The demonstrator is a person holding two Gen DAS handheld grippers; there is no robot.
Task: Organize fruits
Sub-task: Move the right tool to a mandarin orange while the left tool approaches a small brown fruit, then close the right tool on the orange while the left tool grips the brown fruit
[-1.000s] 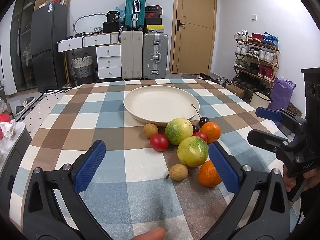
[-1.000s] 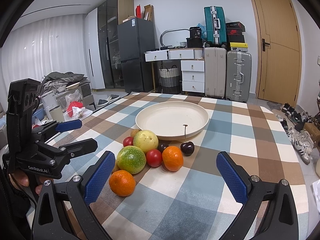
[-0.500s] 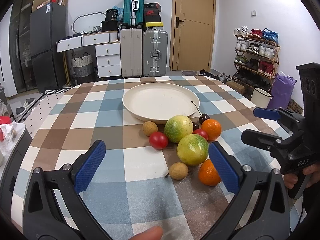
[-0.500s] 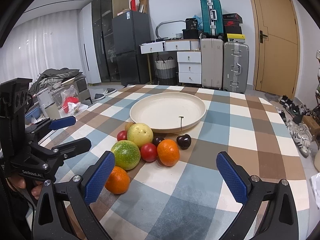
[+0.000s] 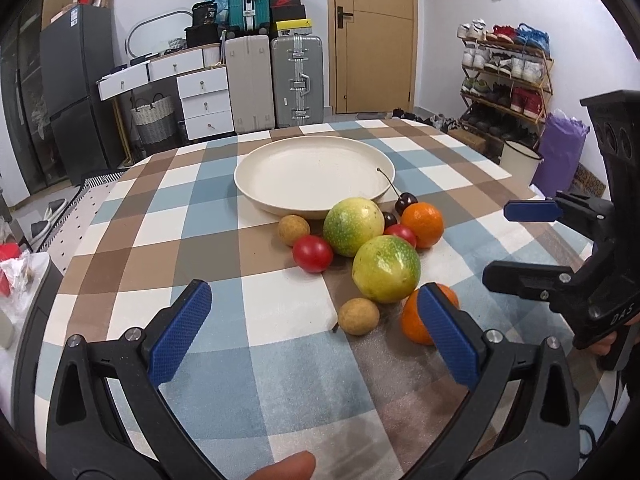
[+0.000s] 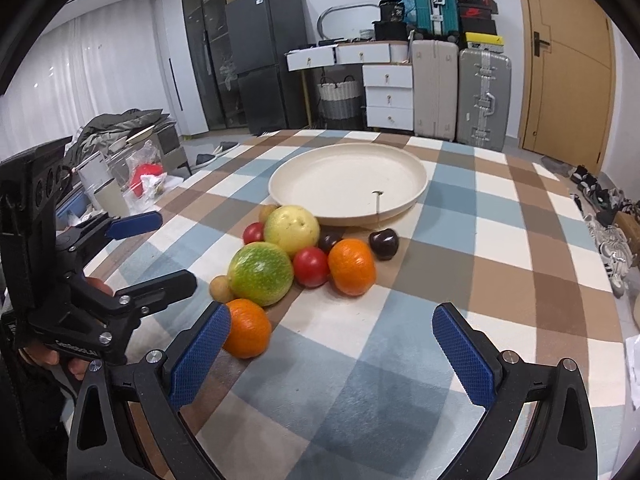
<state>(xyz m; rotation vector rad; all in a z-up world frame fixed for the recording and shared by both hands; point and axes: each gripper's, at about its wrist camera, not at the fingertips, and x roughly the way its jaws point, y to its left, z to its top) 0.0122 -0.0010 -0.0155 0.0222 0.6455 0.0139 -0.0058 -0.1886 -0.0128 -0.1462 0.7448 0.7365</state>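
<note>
A cream plate (image 5: 312, 174) (image 6: 348, 180) sits empty on the checked tablecloth. In front of it lies a cluster of fruit: two green-yellow round fruits (image 5: 386, 269) (image 6: 261, 273), two oranges (image 5: 416, 318) (image 6: 352, 266), red tomatoes (image 5: 312, 253) (image 6: 311, 266), dark cherries (image 5: 405, 202) (image 6: 383, 243) and small brown longans (image 5: 358, 316). My left gripper (image 5: 316, 334) is open and empty, just short of the fruit. My right gripper (image 6: 330, 354) is open and empty, its left pad beside the near orange (image 6: 246, 334). Each gripper shows in the other's view (image 5: 532, 244) (image 6: 148, 250).
The round table's edge (image 5: 60, 272) curves near on the left; its right edge (image 6: 616, 280) drops to a floor with shoes. Suitcases (image 5: 296, 80), drawers and a fridge stand beyond the table. A shoe rack (image 5: 504, 76) stands to the right.
Both grippers have moved a little closer to the fruit cluster, which looms larger. Both stay open and empty. No fruit has moved.
</note>
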